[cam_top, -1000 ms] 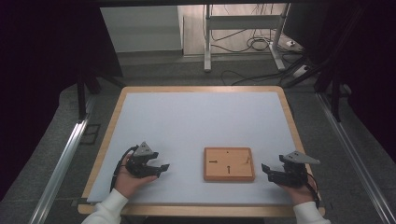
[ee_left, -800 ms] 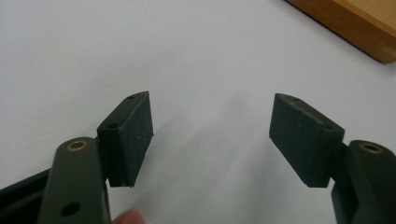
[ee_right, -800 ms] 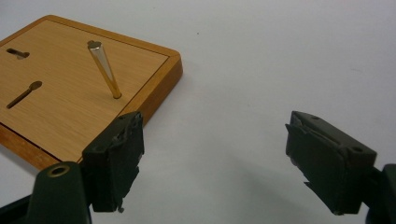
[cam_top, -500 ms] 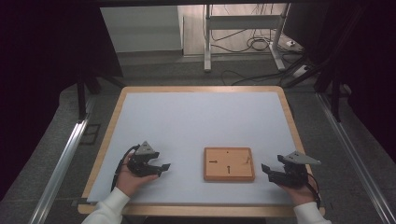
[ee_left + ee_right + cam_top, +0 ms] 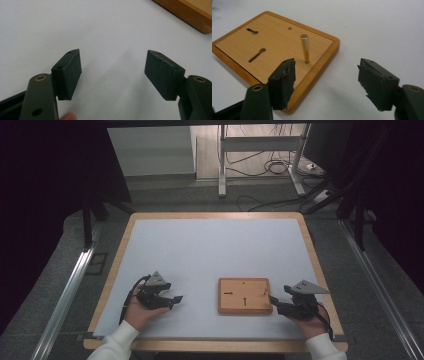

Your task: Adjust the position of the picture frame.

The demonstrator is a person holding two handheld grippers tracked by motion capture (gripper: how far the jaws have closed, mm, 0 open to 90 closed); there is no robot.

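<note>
A square wooden board point(image 5: 244, 296) with two keyhole slots lies on the white table top, near the front edge. A thin brass peg point(image 5: 305, 48) stands upright in the board close to its right edge point(image 5: 265, 291). My right gripper point(image 5: 275, 303) sits just right of the board and points at it. In the right gripper view its jaws point(image 5: 327, 80) are open and have just been closing. One pad hangs over the board's near corner point(image 5: 312, 75), and nothing is gripped. My left gripper point(image 5: 174, 302) rests open to the left of the board, its pads point(image 5: 72, 70) holding nothing.
The white mat point(image 5: 210, 250) has a raised wooden rim point(image 5: 215, 215) around it. Metal rails point(image 5: 65, 295) run along the floor on both sides. Table legs and cables point(image 5: 270, 167) stand beyond the far edge. A corner of the board point(image 5: 190, 12) appears in the left gripper view.
My right gripper has slid left up to the board's right edge, and its jaws look a little narrower. The left gripper and the board have not moved.
</note>
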